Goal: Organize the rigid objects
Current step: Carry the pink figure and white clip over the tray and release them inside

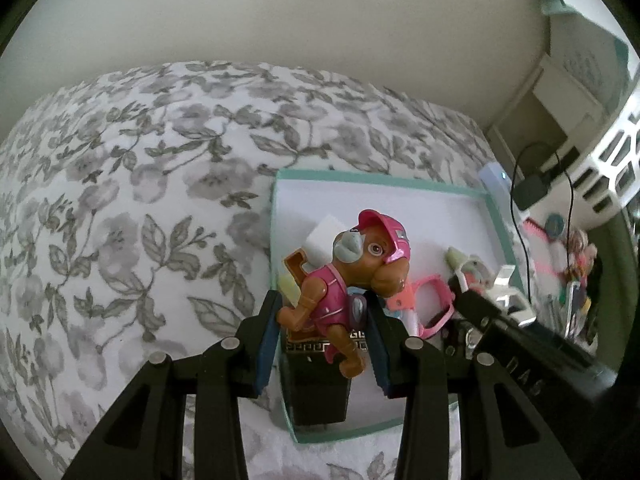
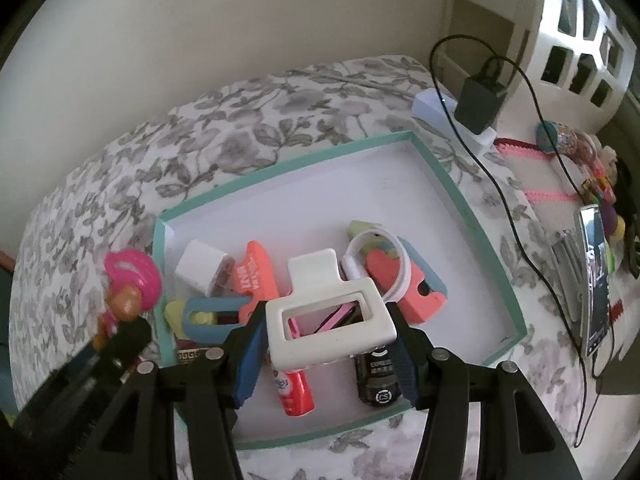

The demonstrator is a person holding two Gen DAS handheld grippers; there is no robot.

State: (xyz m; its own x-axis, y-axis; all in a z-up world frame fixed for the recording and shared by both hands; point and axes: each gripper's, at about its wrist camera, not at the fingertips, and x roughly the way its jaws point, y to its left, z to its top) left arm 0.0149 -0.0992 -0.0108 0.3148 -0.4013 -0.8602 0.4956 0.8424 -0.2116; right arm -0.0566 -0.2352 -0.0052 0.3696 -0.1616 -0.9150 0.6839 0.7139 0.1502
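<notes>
A shallow white tray (image 2: 460, 196) with a teal rim lies on a bed (image 1: 120, 200) covered in a grey leaf-print spread; it holds a jumble of small things, among them a coral tag (image 2: 256, 280), a white cube (image 2: 198, 266) and a black tube (image 2: 378, 376).

The left gripper (image 1: 322, 320) has its jaws pinched on a toy dog (image 1: 340, 280) (brown, in a pink vest and pink cap with goggles). The dog sits between the blue pads by its body, head above the tips, over the tray's near left corner.

The right gripper (image 2: 330, 336) has its jaws clamped on a white hair clip (image 2: 330, 312), a chunky rectangular frame with an open window, held crosswise by its two ends above the tray's contents.

Both grippers tilt steeply down toward the tray, side by side.
</notes>
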